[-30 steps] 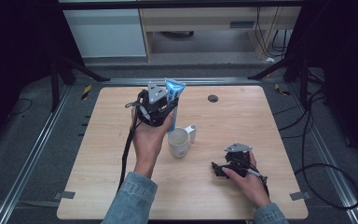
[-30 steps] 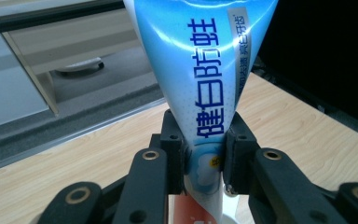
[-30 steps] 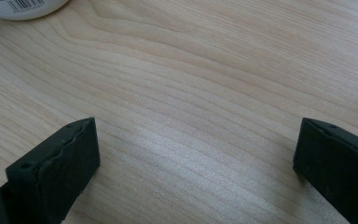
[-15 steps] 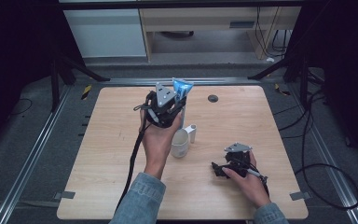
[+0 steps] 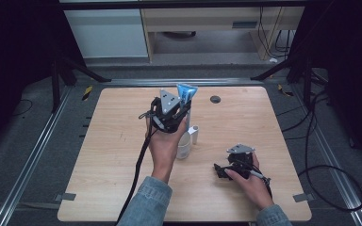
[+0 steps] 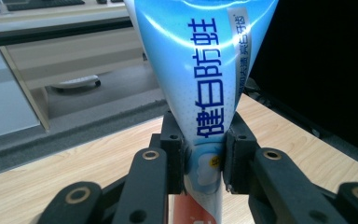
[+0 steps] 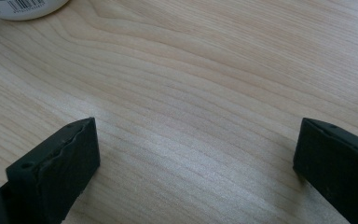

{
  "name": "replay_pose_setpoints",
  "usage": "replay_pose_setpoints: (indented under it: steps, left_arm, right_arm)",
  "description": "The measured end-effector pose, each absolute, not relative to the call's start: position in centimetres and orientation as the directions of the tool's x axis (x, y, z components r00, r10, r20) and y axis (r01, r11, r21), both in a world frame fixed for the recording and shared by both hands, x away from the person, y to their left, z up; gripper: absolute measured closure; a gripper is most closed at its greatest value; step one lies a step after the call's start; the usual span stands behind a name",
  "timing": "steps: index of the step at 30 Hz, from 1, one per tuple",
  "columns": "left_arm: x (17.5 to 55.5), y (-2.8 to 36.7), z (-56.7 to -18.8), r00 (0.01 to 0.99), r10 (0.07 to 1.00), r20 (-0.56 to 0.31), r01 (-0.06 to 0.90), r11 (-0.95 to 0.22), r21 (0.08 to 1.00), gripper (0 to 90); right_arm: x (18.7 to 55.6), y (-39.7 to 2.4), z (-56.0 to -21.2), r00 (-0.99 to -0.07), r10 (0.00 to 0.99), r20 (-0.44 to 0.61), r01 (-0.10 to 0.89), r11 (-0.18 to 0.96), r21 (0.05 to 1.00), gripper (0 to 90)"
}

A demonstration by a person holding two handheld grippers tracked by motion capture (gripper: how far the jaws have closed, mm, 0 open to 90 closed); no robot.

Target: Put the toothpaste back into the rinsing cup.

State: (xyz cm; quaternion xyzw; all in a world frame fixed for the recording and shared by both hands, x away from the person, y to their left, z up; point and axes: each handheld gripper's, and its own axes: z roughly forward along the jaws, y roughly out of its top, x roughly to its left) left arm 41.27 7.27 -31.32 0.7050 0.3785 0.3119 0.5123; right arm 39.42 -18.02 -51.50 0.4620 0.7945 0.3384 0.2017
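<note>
Your left gripper (image 6: 204, 161) is pinching the blue plastic toothpaste tube (image 6: 204, 70) above the white mug (image 5: 184, 146) — not in yet; right gripper (image 7: 196, 163) idles spread on the tabletop (image 5: 103, 155).

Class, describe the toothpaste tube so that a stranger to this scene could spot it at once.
Start at the wooden table and find the left gripper raised over its middle. Clamped in it is the toothpaste tube, its flat end pointing up. Its light blue body with dark blue lettering sets it apart from the white cup beneath it.
</note>
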Motion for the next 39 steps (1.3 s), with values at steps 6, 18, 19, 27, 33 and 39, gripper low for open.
replay_pose_setpoints:
  steps: [6, 18, 19, 27, 33, 39]
  left_arm:
    - [41.1, 7.7, -32.4, 0.510, 0.860, 0.038, 0.209, -0.166, 0.964, 73.1]
    - [41.3, 8.4, -34.8, 0.497, 0.868, 0.014, 0.244, -0.155, 0.957, 73.1]
    - [41.2, 8.4, -35.0, 0.495, 0.869, 0.014, 0.247, -0.156, 0.956, 73.1]
    - [41.3, 8.3, -36.2, 0.496, 0.868, 0.019, 0.259, -0.169, 0.951, 73.1]
    - [41.3, 8.3, -36.7, 0.498, 0.867, 0.021, 0.258, -0.171, 0.951, 73.2]
    - [41.2, 8.4, -37.6, 0.498, 0.867, 0.012, 0.261, -0.163, 0.951, 73.1]
  right_arm:
    - [39.4, -18.0, -51.5, -0.492, 0.871, -0.004, 0.598, 0.341, 0.725, 0.6]
    - [39.4, -18.0, -51.5, -0.491, 0.871, -0.004, 0.599, 0.341, 0.724, 0.6]
    - [39.4, -18.0, -51.5, -0.491, 0.871, -0.004, 0.599, 0.341, 0.724, 0.6]
    - [39.4, -18.0, -51.5, -0.492, 0.870, -0.009, 0.597, 0.345, 0.724, 0.6]
    - [39.4, -18.0, -51.5, -0.491, 0.871, -0.006, 0.598, 0.343, 0.725, 0.6]
    - [39.4, -18.0, -51.5, -0.491, 0.871, -0.005, 0.599, 0.342, 0.724, 0.6]
